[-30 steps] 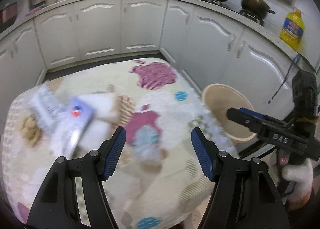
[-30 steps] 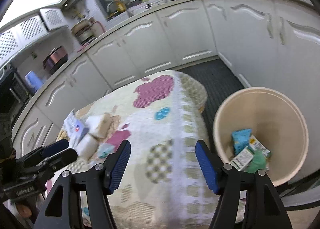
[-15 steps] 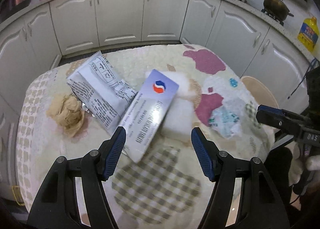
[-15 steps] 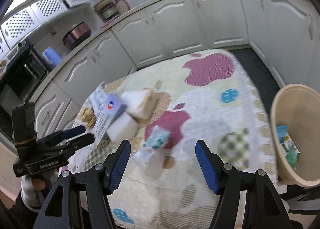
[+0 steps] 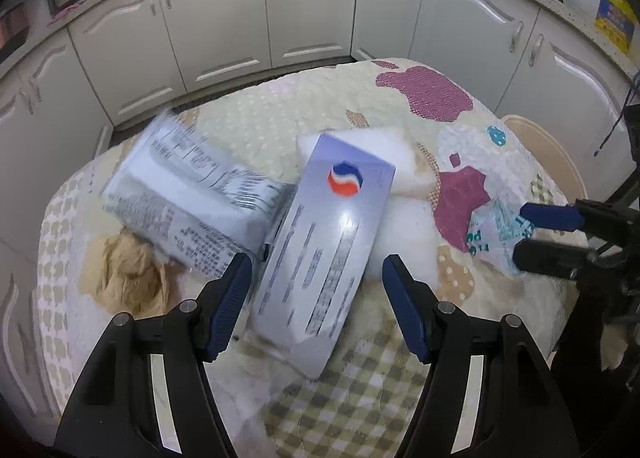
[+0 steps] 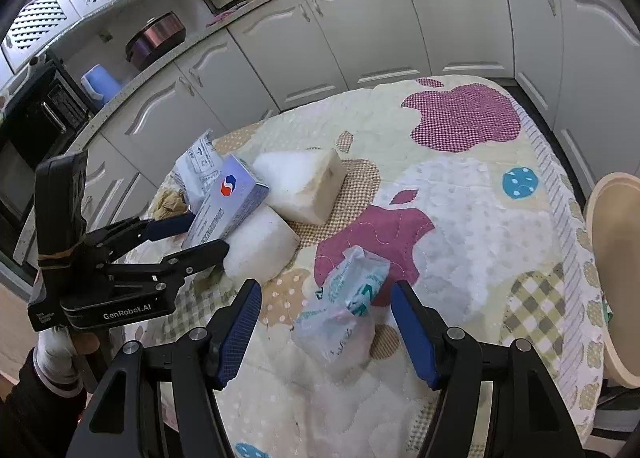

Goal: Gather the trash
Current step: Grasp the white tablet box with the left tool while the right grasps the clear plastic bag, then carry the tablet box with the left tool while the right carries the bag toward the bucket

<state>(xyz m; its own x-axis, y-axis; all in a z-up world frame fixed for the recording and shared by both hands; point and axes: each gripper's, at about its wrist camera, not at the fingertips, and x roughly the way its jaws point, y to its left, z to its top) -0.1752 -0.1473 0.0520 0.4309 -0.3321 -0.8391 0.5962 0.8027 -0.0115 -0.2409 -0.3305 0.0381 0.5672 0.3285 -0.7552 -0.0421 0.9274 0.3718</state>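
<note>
Trash lies scattered over a table draped in a quilted cloth (image 6: pixel 460 194) with purple and blue patches. A pale lilac carton (image 5: pixel 324 254) bearing a red-and-blue round logo leans across two white foam blocks (image 6: pixel 300 186); its printed lines are too blurred to read. Beside it sits a white printed pouch (image 5: pixel 188 194), smeared by motion, its text illegible, and a crumpled brown paper wad (image 5: pixel 128 278), which the right wrist view mostly hides behind the carton. A clear plastic bag (image 6: pixel 344 314) with teal lettering, unreadable, rests nearer the cream bin (image 6: pixel 616 278), whose rim is cut off at the frame edge. The left gripper (image 5: pixel 316 306) stands released around the carton's near end, pads apart from it. The right gripper (image 6: pixel 326 330) is likewise unclenched, straddling the bag. "GenRobot.AI" reads on the left gripper's body.
</note>
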